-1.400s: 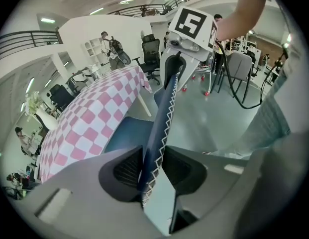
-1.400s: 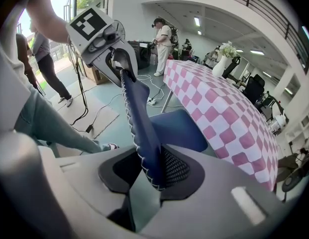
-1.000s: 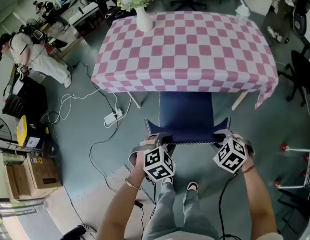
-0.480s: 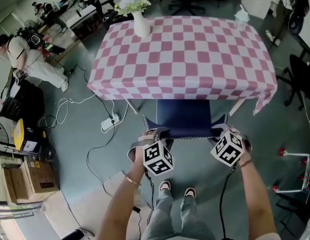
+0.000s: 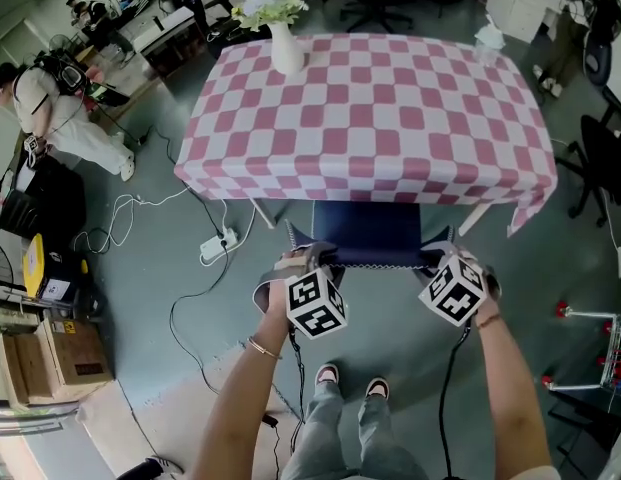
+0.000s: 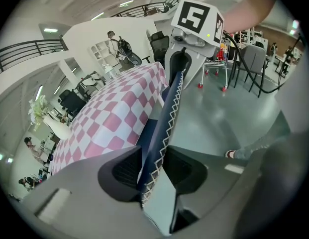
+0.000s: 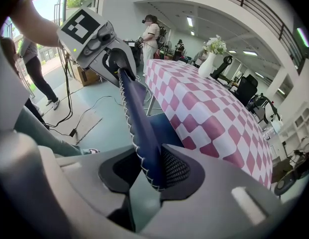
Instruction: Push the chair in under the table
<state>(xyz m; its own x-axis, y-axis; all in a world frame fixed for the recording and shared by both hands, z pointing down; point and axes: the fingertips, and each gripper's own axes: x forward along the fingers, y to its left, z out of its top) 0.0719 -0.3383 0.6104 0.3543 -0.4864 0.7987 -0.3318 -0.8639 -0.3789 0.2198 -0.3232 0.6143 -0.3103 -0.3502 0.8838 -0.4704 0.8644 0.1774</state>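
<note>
L tongs [image 5: 306,261] and R tongs [image 5: 442,256] sit just ahead of the person's feet; both clamp the top edge of the navy chair [image 5: 368,230] backrest, L end toward 11 o'clock, R end toward 1; L tongs have just eased slightly wider w/ backrest between them; chair seat at 12, partly under near edge of pink-checked worktop [image 5: 370,108]; white flower vase [image 5: 286,50] on its far corner, 11 o'clock.

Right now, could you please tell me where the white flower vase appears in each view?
Head view: vase at the top, left of centre.
Left gripper view: vase at the left, mid-height.
Right gripper view: vase upper right of centre.
Shared landmark: the pink checked tablecloth.
</note>
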